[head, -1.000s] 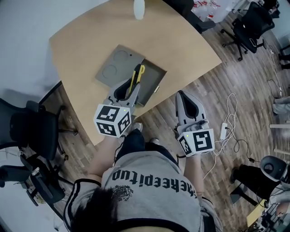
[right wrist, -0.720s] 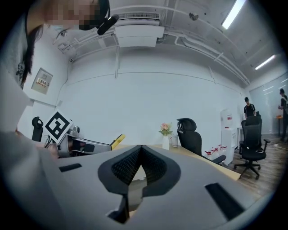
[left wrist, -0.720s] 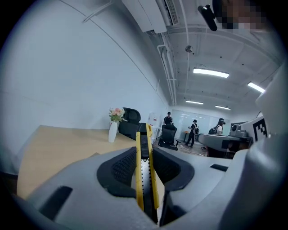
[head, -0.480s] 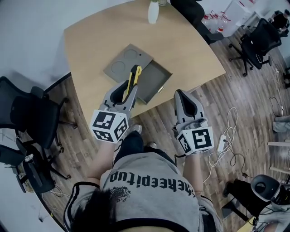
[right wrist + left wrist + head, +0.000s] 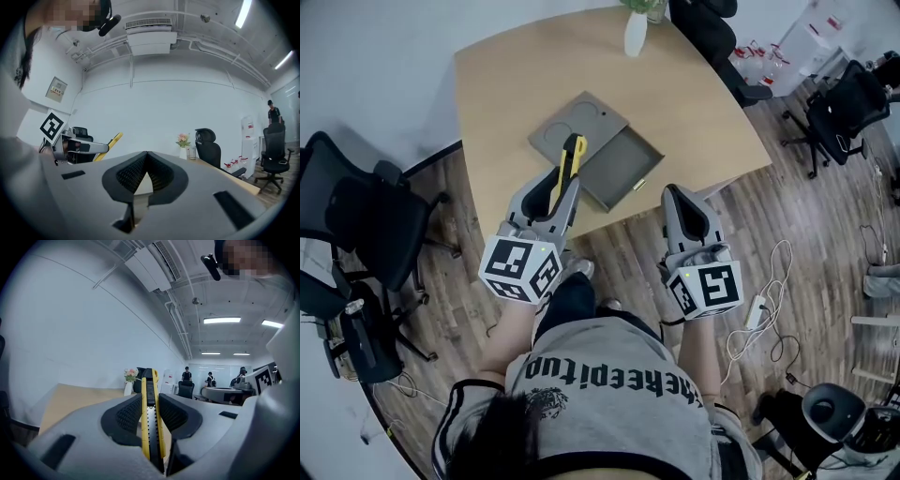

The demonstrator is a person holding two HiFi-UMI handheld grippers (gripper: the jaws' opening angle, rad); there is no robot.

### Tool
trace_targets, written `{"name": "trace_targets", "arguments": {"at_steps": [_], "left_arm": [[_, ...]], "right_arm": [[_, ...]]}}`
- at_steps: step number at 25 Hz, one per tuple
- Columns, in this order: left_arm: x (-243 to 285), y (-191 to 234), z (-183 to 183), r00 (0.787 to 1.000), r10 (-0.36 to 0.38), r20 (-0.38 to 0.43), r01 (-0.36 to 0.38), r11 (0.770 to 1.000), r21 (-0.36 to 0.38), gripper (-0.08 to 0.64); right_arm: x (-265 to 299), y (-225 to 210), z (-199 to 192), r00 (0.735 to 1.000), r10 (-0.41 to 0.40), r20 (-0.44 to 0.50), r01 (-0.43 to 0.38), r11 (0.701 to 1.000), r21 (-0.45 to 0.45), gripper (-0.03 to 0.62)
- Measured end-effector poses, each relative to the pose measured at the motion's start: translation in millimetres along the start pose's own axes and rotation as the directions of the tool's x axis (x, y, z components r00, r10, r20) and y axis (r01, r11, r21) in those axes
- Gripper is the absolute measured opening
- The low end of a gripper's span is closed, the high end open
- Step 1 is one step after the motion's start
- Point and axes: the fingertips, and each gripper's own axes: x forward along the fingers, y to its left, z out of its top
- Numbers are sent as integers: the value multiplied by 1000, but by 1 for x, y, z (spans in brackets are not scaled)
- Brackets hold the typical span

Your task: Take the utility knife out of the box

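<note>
Head view: clamping the yellow utility knife (image 5: 573, 152) in the left gripper (image 5: 566, 180), far end toward 12 o'clock, over the near-left corner of the open grey box (image 5: 617, 190) on the tabletop (image 5: 506, 75). Holding the right gripper (image 5: 677, 195) at 3 o'clock of the left, off the tabletop's near edge.

Left gripper view: pinching the knife edge-on between both pads, level, tip aimed toward a flower vase (image 5: 128, 388) across the tabletop.

Right gripper view: jaws pressed together on nothing, with left gripper and knife at 9 o'clock.

Step in hand, by the look: removal all but done, knife apparently clear of the box. Next, likely: carrying it aside to bare tabletop, lowering flat, then loosening the grip.
</note>
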Motion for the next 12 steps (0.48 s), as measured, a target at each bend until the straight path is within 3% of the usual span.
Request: {"name": "trace_targets", "arguments": {"at_steps": [12], "left_arm": [[-42,-8,13,994,59,90,-62,998,22,123]], "right_arm": [[-13,22,4,998,58,12,-58,998,-13,6]]}}
